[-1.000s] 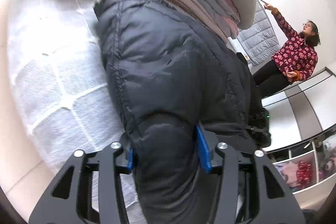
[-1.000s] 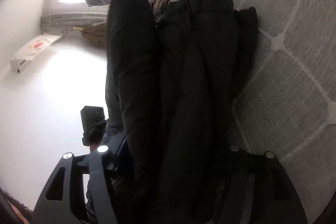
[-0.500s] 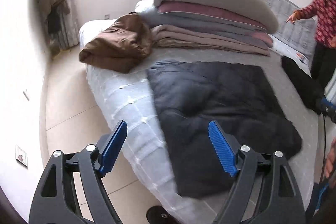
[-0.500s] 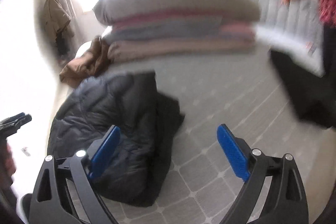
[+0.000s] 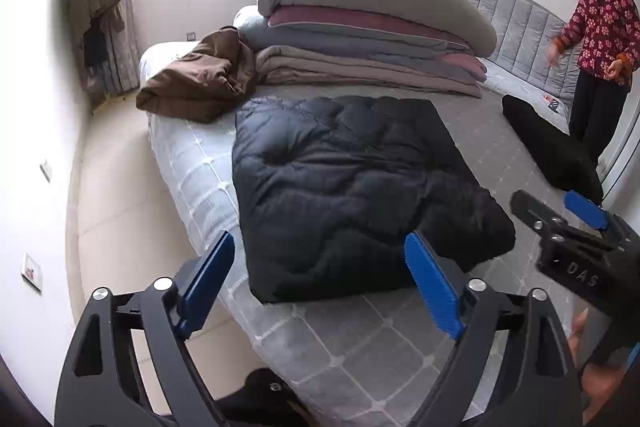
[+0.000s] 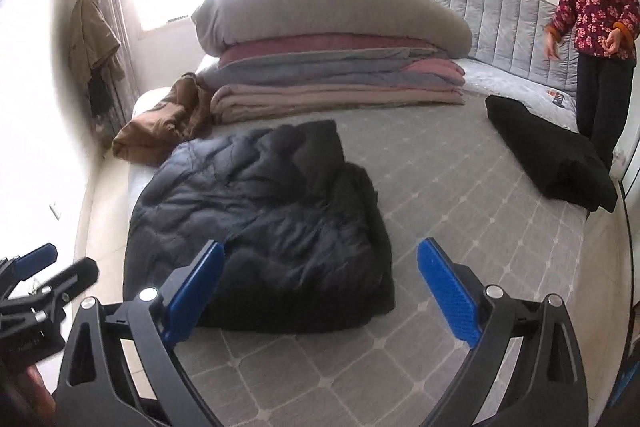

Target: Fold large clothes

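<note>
Dark quilted down jacket point(image 5: 344, 187) folded into a rough rectangle, lying flat on the grey bed point(image 5: 360, 343), toward its left edge and the near end. Landmark for all places below: the jacket.

Handling, judged: puffy, soft, no stiffness; light for its bulk; shell looks slick, so likely to slide under a shallow pinch and to spring back open once let go. Thick at the folded right edge, where layers stack. Best hold probably a deep bite on a corner or folded edge, both near corners for a further fold, not on the smooth top face.

Left of the jacket: bare floor, then wall; bed edge just beside the jacket's left side, so a slip off that side is a risk. Beyond-left: crumpled brown garment point(image 5: 196, 79), near the jacket's far left corner, contact unclear. Beyond: stack of folded blankets point(image 5: 360, 55), close to the far edge and limiting room that way. Right: open bedspread, then black folded garment point(image 6: 548, 155), well apart. Bystander point(image 6: 592, 7) past that, far right.

Left gripper point(image 5: 320, 287) empty, jaws opening, hovering short of the near edge. Right gripper point(image 6: 328, 291) empty, jaws opening, above the near right corner. Nothing between the grippers and the jacket.
</note>
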`<state>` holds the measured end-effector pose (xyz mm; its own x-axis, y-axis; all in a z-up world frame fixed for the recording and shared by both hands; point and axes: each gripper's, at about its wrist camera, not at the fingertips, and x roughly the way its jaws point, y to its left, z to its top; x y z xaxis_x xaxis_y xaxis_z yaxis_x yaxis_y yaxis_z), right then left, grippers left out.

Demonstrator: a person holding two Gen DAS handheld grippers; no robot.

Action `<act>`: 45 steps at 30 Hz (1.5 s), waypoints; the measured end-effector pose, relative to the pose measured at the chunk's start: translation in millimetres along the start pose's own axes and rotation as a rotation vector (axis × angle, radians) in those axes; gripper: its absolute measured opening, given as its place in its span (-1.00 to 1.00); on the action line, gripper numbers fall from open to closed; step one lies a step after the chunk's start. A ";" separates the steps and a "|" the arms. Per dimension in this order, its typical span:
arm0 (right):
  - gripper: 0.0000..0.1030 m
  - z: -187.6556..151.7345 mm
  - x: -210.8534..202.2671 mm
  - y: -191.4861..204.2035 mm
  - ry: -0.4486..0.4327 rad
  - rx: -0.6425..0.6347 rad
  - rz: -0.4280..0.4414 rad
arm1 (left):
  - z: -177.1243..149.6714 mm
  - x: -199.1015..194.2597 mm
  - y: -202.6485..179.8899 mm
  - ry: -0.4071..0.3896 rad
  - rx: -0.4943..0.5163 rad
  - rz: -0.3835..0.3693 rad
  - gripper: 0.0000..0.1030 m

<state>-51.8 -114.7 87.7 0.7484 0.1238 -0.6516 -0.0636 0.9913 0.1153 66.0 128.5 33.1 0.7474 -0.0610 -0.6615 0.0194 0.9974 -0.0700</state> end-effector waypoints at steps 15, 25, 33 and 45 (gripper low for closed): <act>0.86 -11.9 -10.8 18.4 -0.034 -0.043 -0.056 | -12.7 -10.8 -13.1 -0.039 0.022 0.042 0.72; 0.86 -13.0 -6.5 19.3 -0.027 -0.044 -0.064 | -13.7 -12.7 -9.5 -0.045 0.019 0.045 0.72; 0.86 -13.1 -3.4 19.9 -0.017 -0.052 -0.069 | -14.5 -11.6 -8.6 -0.042 0.020 0.044 0.72; 0.86 -13.7 -2.6 22.4 -0.015 -0.056 -0.070 | -15.9 -10.1 -6.6 -0.045 0.017 0.049 0.72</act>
<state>-64.2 -92.1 81.7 0.7618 0.0537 -0.6456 -0.0470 0.9985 0.0276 47.8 121.9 28.4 0.7768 -0.0106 -0.6297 -0.0072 0.9996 -0.0257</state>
